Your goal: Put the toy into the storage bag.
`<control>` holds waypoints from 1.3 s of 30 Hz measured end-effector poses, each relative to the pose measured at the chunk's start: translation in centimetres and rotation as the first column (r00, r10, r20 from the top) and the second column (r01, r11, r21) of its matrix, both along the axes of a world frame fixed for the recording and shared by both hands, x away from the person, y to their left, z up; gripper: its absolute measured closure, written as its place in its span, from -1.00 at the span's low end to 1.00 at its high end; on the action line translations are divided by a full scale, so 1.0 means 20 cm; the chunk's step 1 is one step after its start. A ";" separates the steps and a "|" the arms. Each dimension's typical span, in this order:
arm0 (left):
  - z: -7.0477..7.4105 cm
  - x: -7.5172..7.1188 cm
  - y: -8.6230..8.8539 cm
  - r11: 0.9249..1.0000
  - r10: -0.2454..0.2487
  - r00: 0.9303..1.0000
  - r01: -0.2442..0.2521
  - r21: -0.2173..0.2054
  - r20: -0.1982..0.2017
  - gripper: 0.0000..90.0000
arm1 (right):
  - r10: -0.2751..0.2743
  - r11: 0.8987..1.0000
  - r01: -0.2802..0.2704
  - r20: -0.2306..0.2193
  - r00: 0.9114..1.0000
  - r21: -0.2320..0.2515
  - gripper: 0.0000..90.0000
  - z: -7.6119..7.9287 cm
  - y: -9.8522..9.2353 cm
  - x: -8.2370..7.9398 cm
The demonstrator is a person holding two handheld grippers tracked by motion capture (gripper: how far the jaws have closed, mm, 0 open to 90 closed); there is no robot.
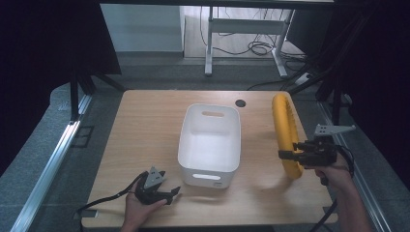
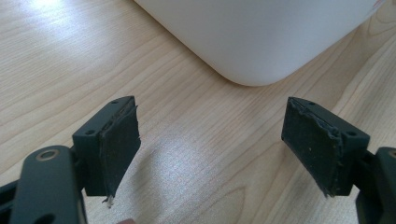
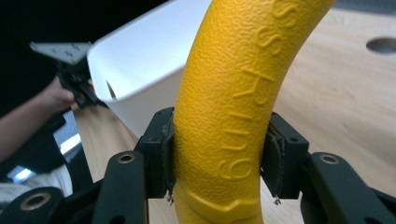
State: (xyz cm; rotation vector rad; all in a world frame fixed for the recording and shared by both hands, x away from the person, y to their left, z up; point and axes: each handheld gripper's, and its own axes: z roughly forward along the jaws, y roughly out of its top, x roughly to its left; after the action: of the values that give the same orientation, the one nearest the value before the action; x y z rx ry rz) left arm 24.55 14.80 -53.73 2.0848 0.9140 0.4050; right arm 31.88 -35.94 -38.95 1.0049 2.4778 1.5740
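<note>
Two right gripper (image 3: 219,161) fingers clamp the yellow ring (image 3: 238,93); left gripper (image 2: 210,149) fingers gape wide, empty.

**Your right claw clamps the yellow ring**

Your right claw (image 3: 219,161) has its two black jaws pressed against either side of a thick yellow ring (image 3: 233,93), which rises in a curve between them. Its skin is pebbled, and raised letters run along the side facing you. Behind the ring stands a white bin (image 3: 140,70) on the wooden desk (image 3: 336,107), with a round hole (image 3: 382,45) in the desk near its far edge. Beyond the bin, your other hand (image 3: 53,95) holds the left claw (image 3: 77,86), a grey plate on top.
</note>
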 end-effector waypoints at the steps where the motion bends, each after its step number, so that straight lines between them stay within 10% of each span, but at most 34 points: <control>1: 0.00 0.00 0.00 1.000 0.000 1.000 0.000 0.000 0.000 -0.57 | 0.001 1.000 -0.001 0.008 1.000 0.018 0.13 0.01 0.00 0.00; 26: -0.01 0.00 0.00 1.000 -0.005 1.000 0.005 0.003 -0.006 -0.57 | -0.105 0.971 0.078 0.111 0.988 0.224 0.13 0.03 0.08 0.00; 39: 0.00 0.00 0.00 1.000 -0.005 1.000 0.005 0.005 -0.005 -0.57 | -0.253 0.929 0.166 0.242 0.937 0.331 0.12 0.09 0.24 -0.07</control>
State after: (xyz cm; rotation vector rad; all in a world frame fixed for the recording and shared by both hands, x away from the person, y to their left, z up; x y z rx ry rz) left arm 24.60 14.78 -53.82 2.0936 0.9117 0.3997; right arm 30.47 -31.11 -37.08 0.9606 1.9104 1.9104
